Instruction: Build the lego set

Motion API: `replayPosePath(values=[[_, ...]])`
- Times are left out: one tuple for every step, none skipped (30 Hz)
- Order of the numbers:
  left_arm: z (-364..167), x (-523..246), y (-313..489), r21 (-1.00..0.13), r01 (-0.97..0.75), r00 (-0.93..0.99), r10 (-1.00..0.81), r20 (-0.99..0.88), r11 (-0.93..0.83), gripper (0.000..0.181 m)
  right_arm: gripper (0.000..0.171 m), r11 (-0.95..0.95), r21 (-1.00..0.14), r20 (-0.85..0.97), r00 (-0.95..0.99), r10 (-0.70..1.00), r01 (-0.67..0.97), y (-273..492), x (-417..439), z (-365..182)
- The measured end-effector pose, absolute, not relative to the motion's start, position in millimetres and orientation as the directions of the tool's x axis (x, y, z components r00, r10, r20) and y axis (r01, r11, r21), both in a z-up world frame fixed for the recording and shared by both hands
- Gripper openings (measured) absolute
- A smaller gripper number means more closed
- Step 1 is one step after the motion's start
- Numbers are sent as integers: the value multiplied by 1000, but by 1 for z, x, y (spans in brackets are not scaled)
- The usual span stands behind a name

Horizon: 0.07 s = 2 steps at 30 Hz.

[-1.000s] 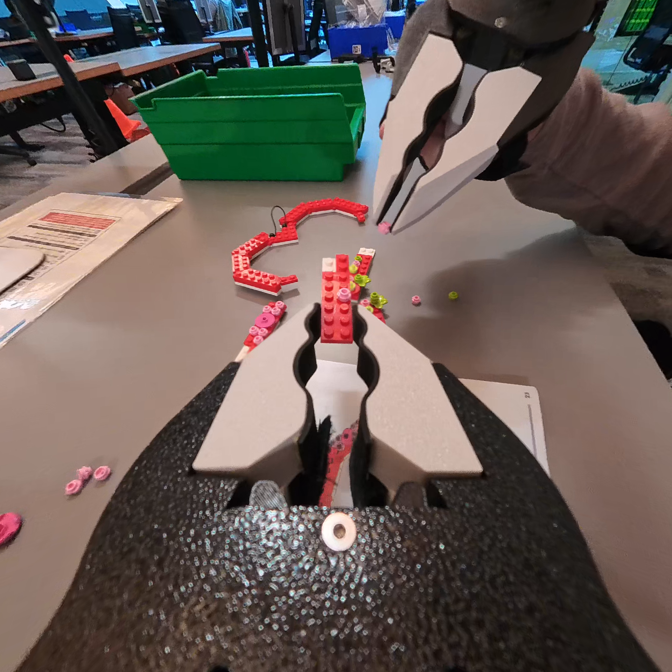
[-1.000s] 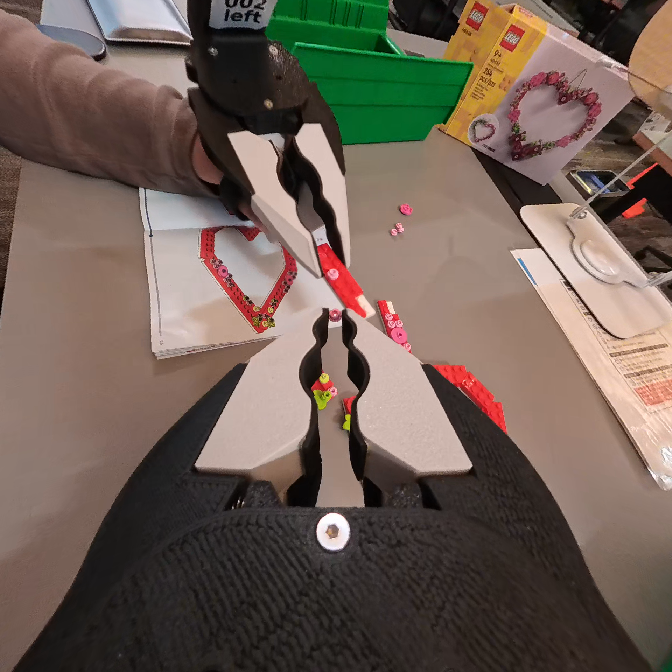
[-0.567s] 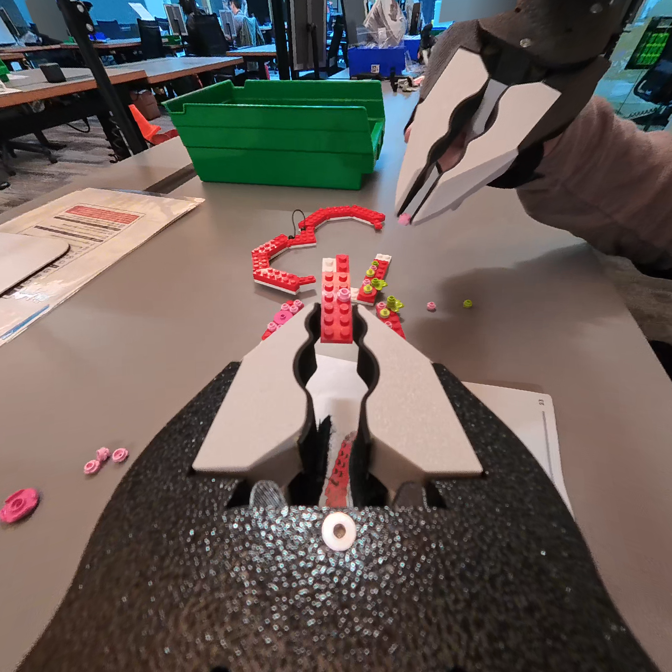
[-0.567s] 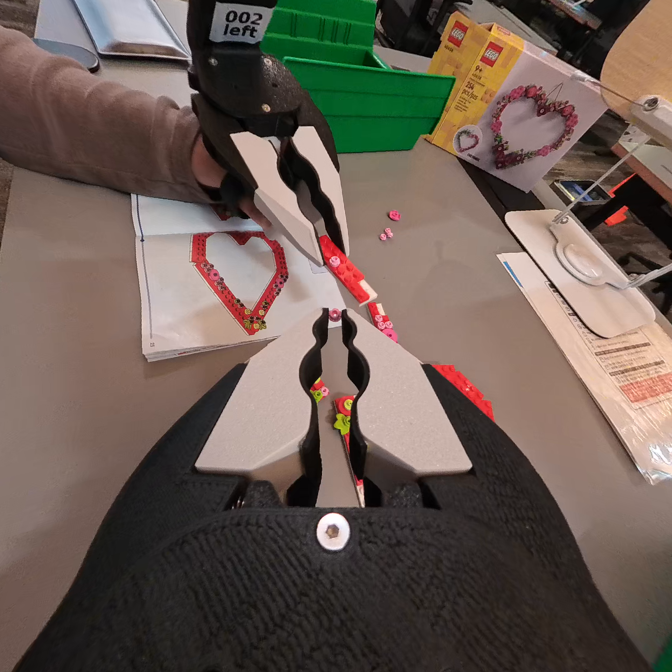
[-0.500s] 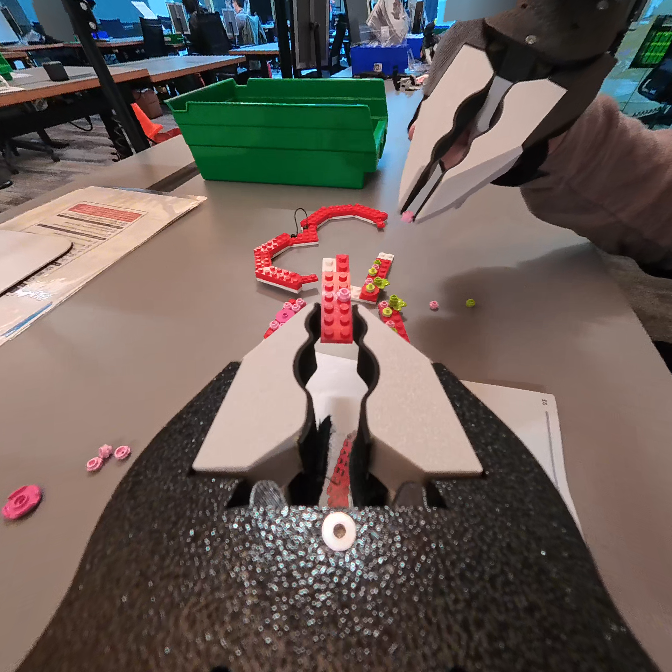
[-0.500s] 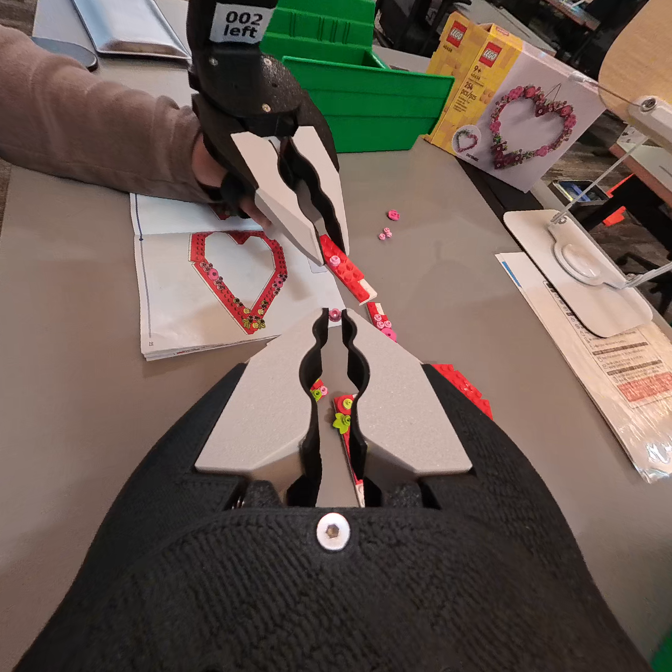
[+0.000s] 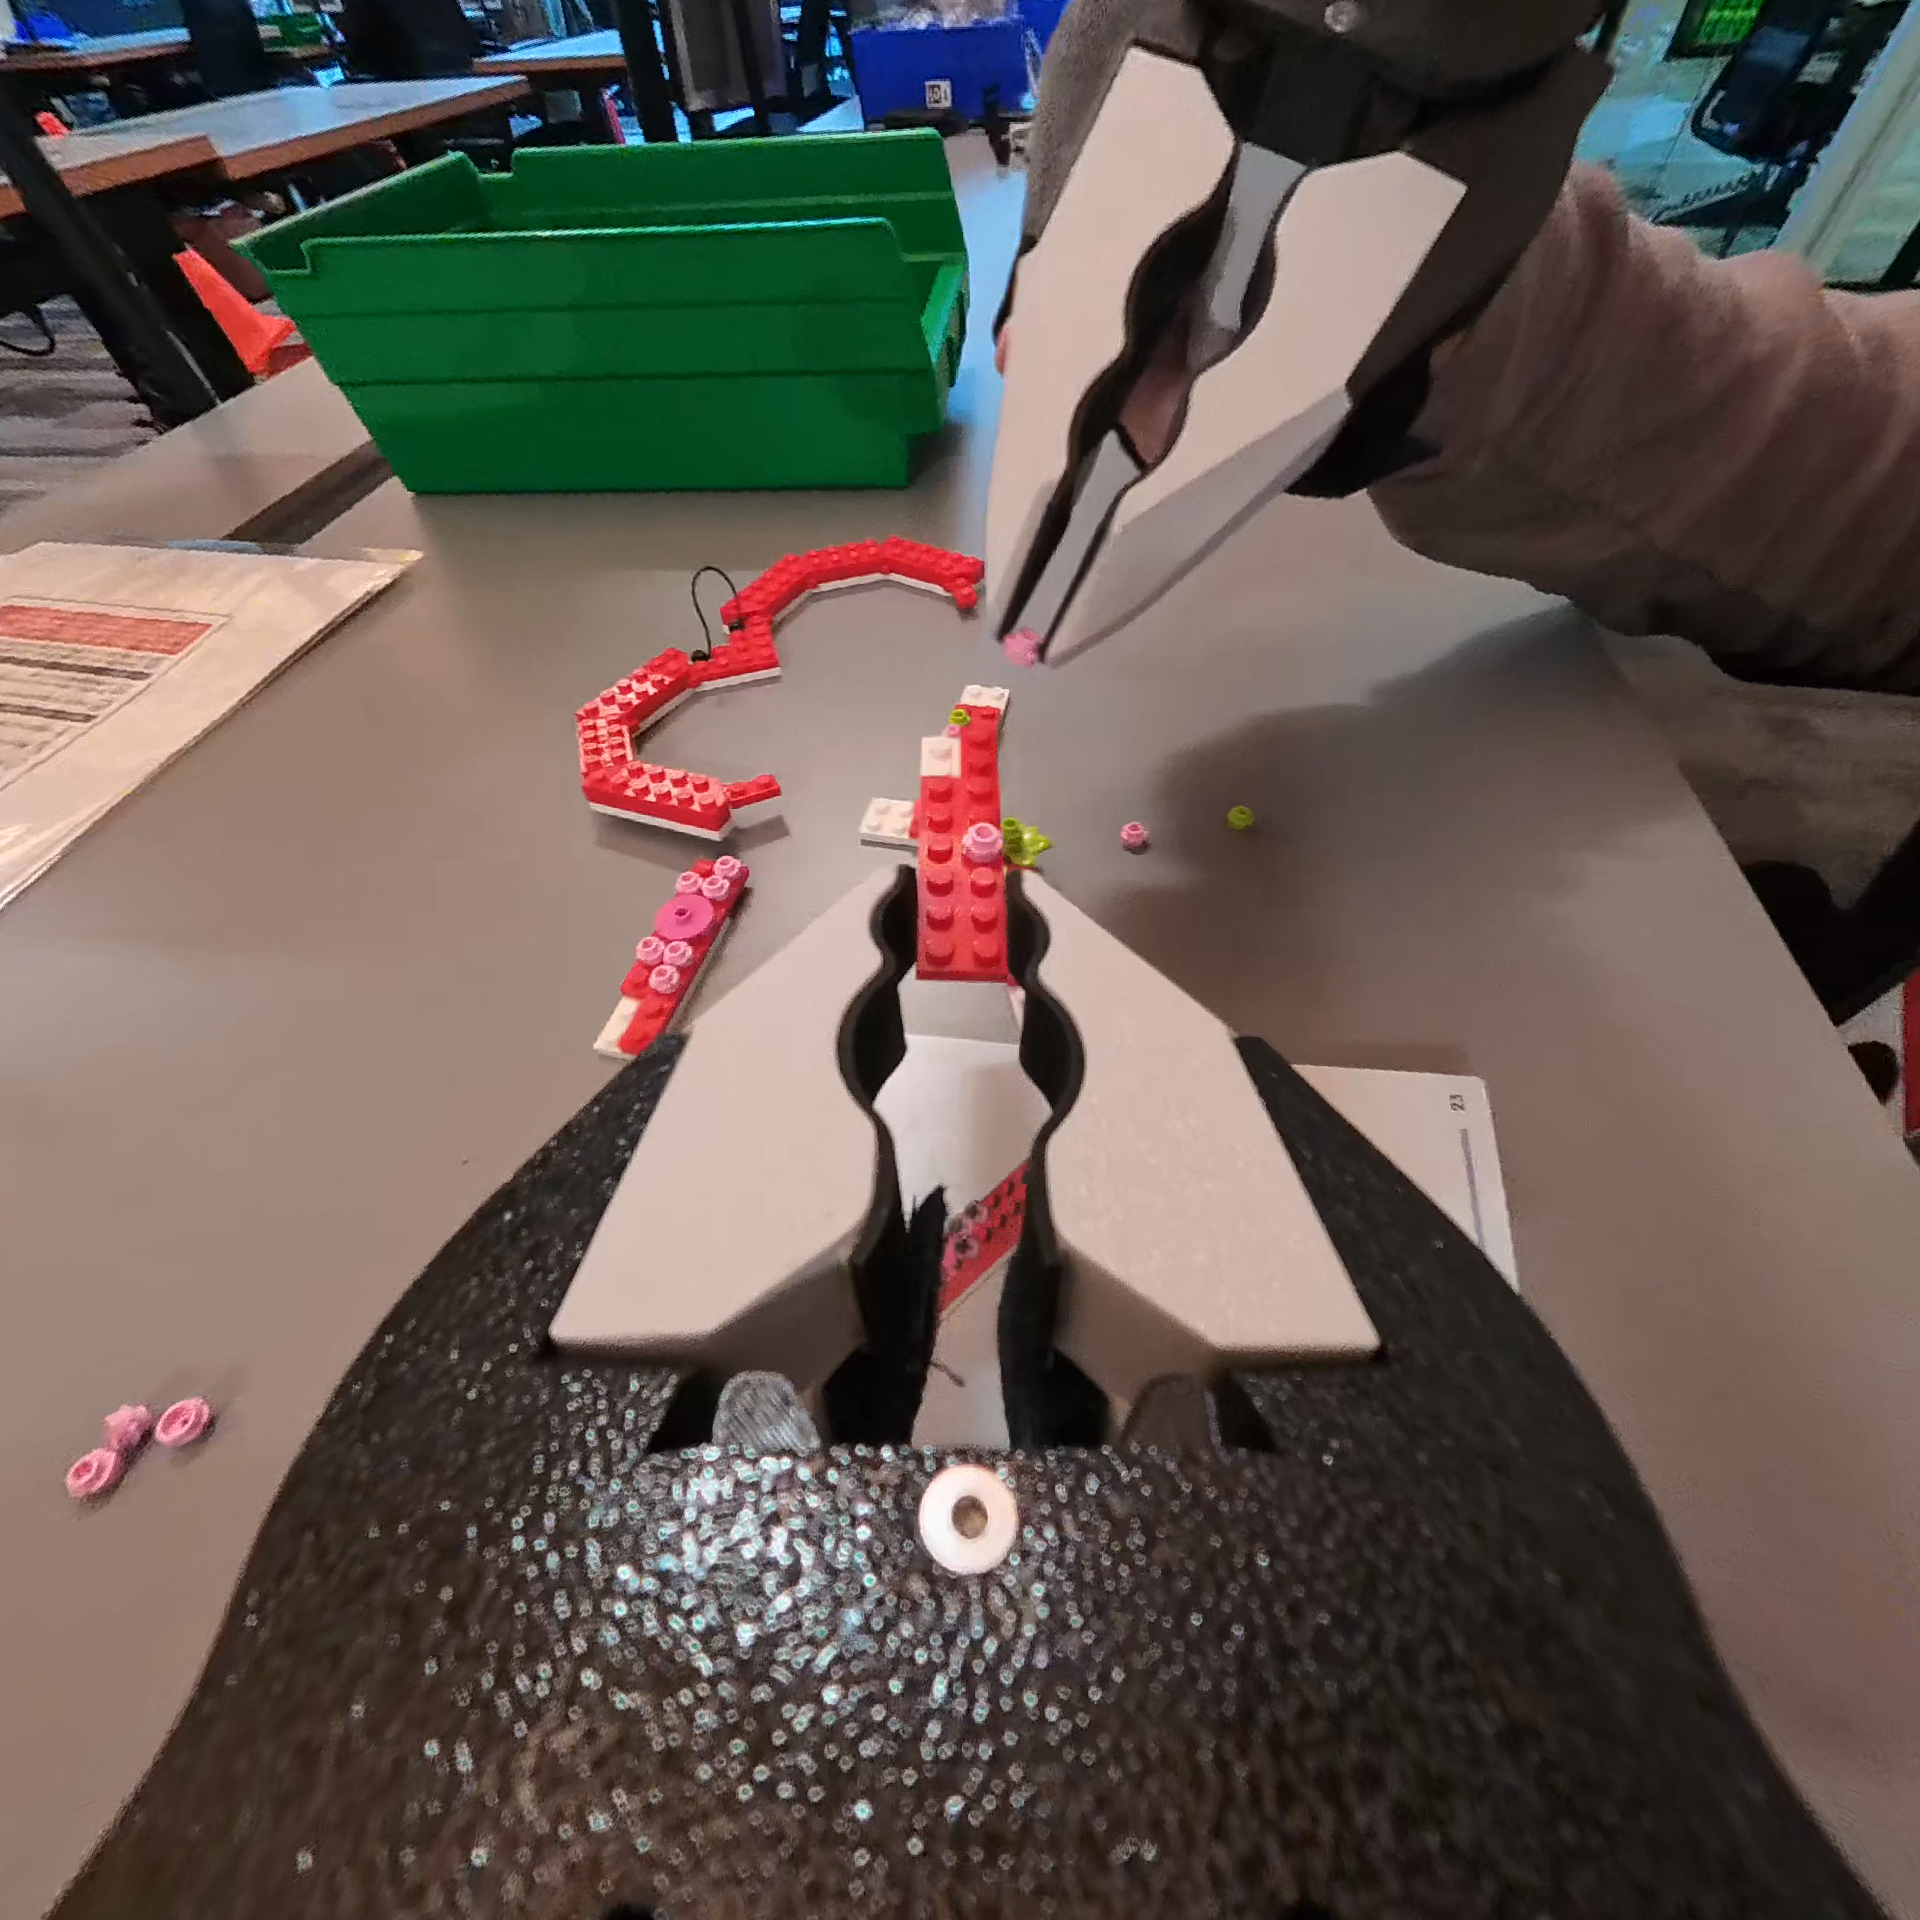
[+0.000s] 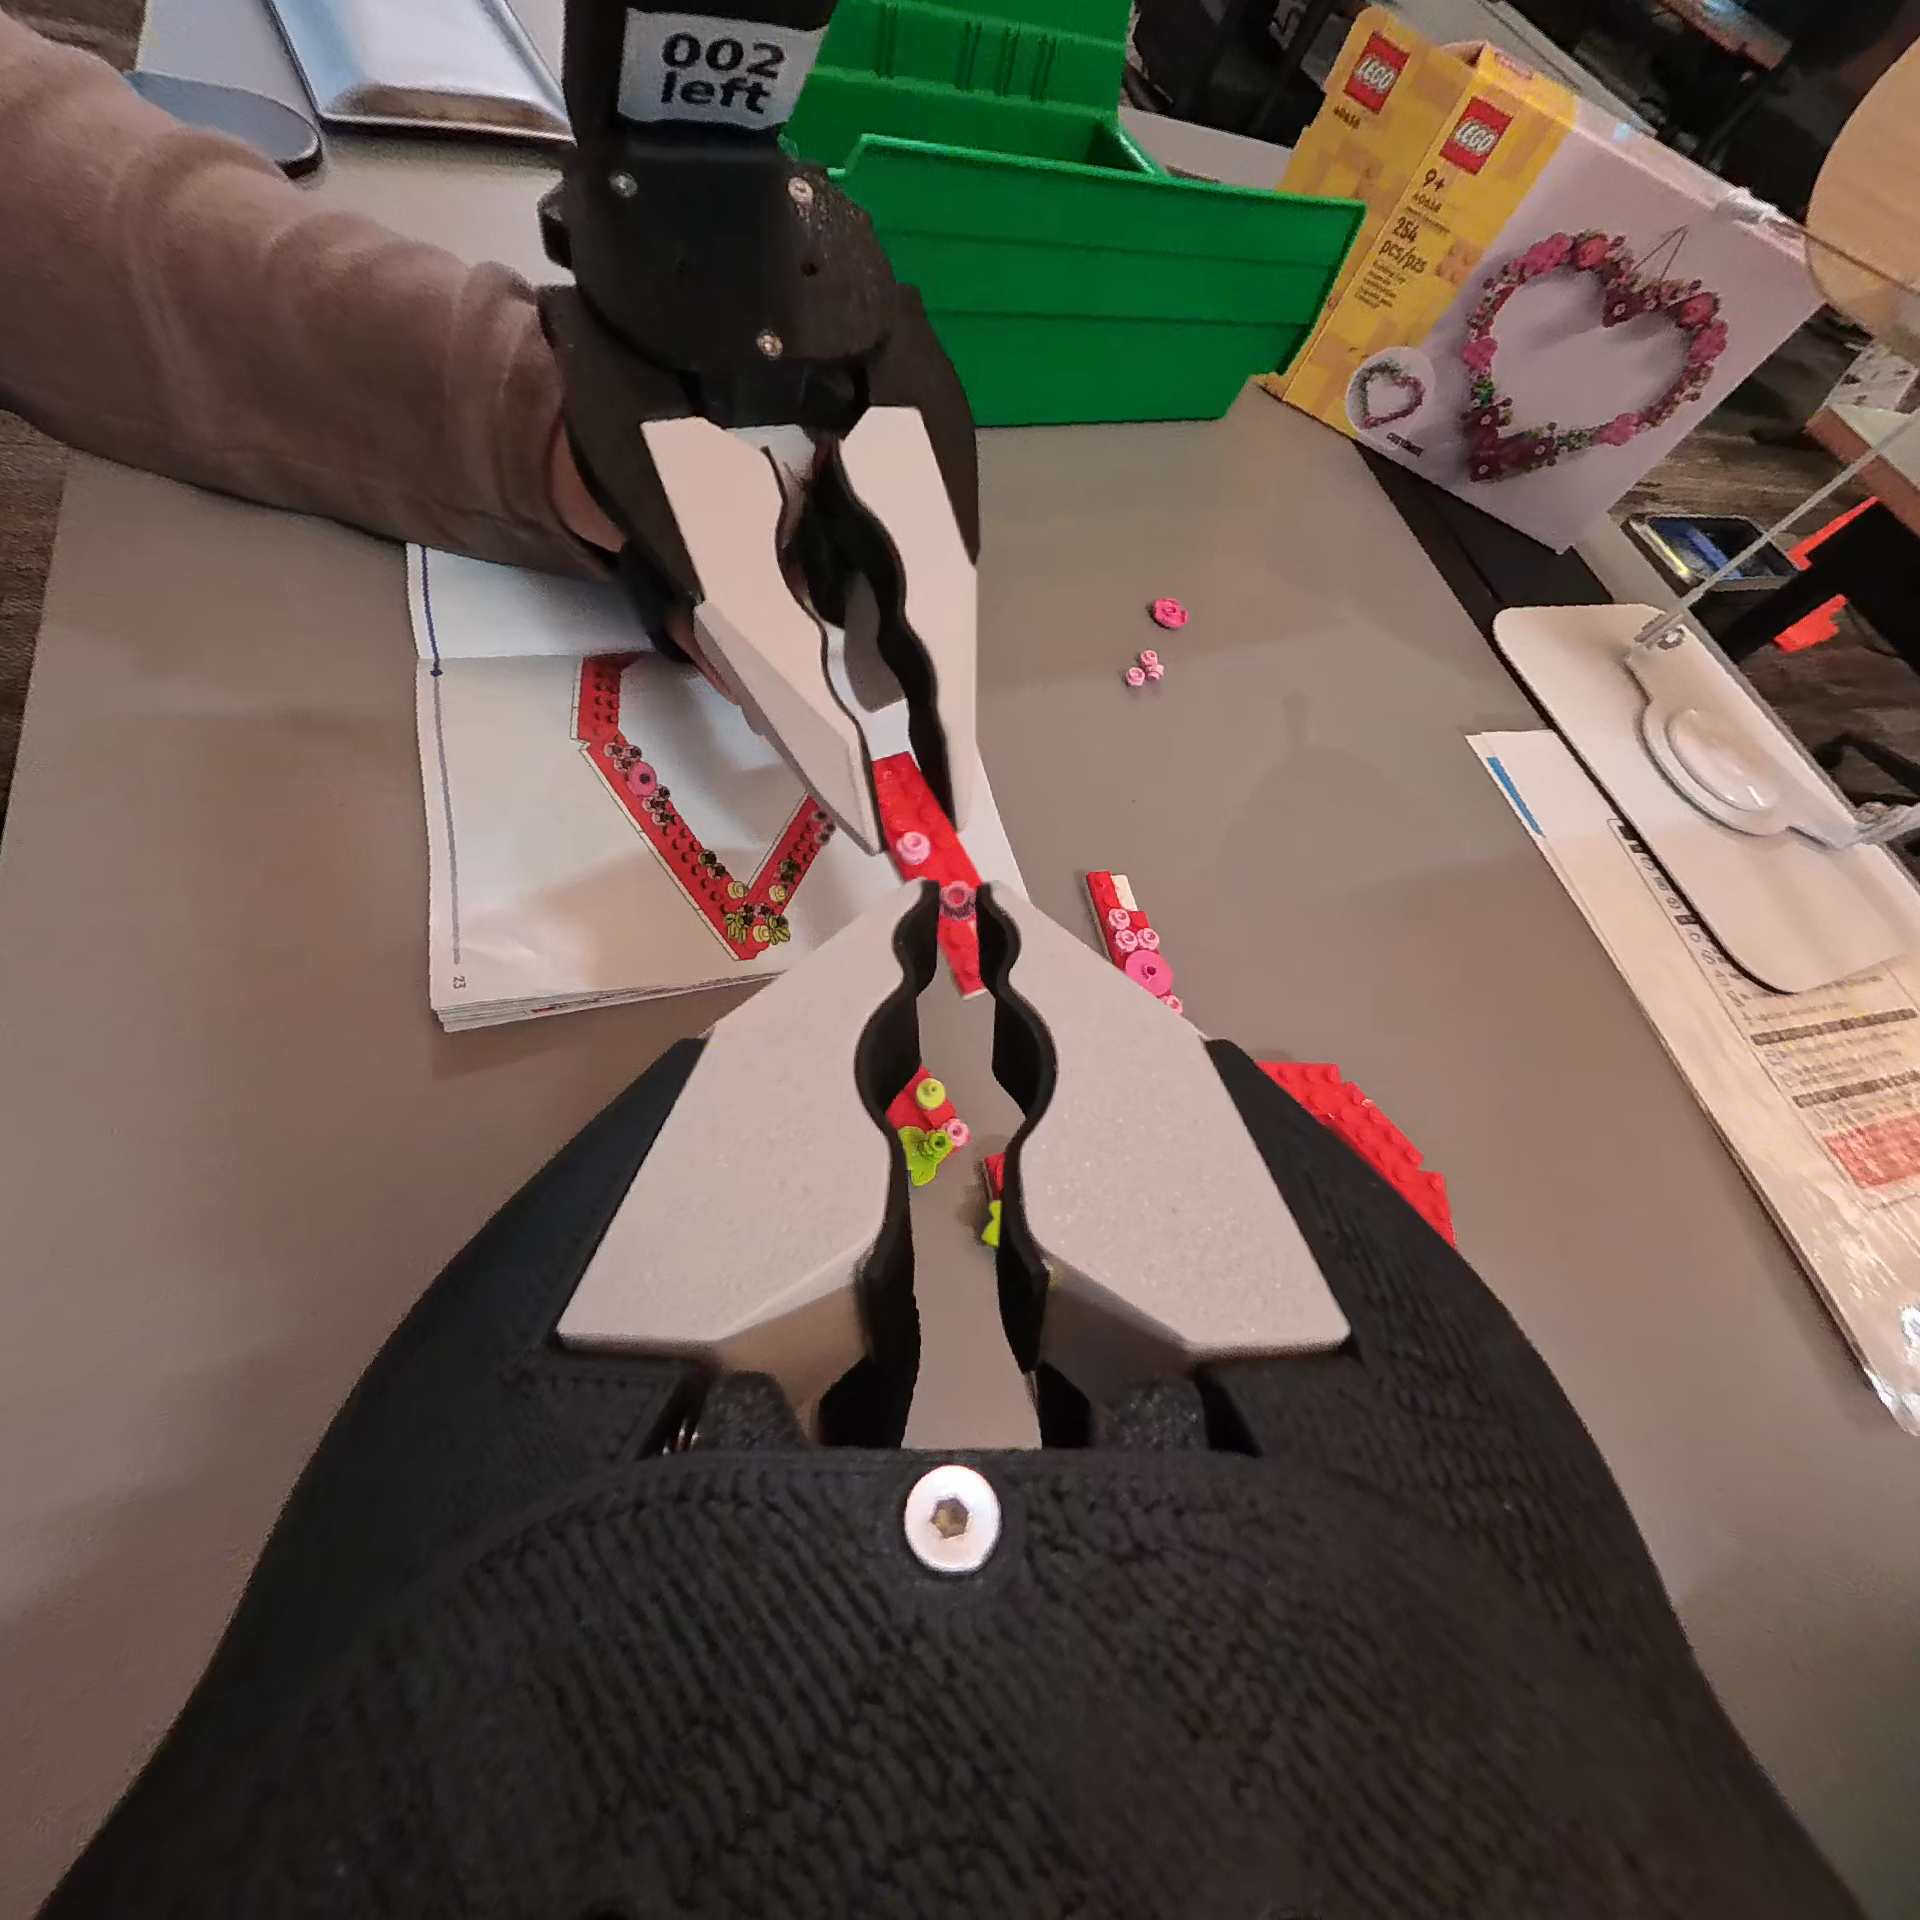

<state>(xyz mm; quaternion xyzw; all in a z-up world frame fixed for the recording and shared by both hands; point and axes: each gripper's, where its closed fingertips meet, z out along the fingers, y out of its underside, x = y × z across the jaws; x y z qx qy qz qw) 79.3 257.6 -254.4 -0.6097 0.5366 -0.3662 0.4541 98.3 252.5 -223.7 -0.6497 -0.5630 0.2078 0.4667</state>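
My left gripper (image 7: 961, 883) is shut on a long red plate strip (image 7: 961, 920) that carries one light pink stud (image 7: 981, 840), and holds it pointing away over the table. My right gripper (image 8: 951, 891) is shut on a small pink stud (image 8: 956, 900). In the left wrist view the right gripper (image 7: 1029, 639) hangs tip-down above the far end of the strip, with the stud (image 7: 1021, 646) at its tips. In the right wrist view the left gripper (image 8: 909, 831) faces me and the strip (image 8: 899, 805) reaches to my fingertips.
A curved red heart section (image 7: 675, 748), a strip with pink flowers (image 7: 675, 935), and loose pink (image 7: 135, 1439) and lime (image 7: 1238, 818) pieces lie on the grey table. An open instruction booklet (image 8: 582, 831) lies under the left gripper. A green bin (image 7: 623, 312) and set box (image 8: 1507, 281) stand behind. The grippers' ends are close to 4 cm from one another.
The two grippers have come closer together. My right gripper has come down with the pink stud toward the red strip, which the left gripper still holds.
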Motion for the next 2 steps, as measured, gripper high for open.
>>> replayPosePath(values=[[-254, 80, 257, -947, -321, 155, -987, -42, -10, 14, 5, 71, -842, 257, 282, 924, 535, 253, 98, -223], [-253, 79, 258, -948, -319, 160, -986, -43, -10, 14, 5, 72, -844, 258, 285, 923, 532, 253, 99, -221]])
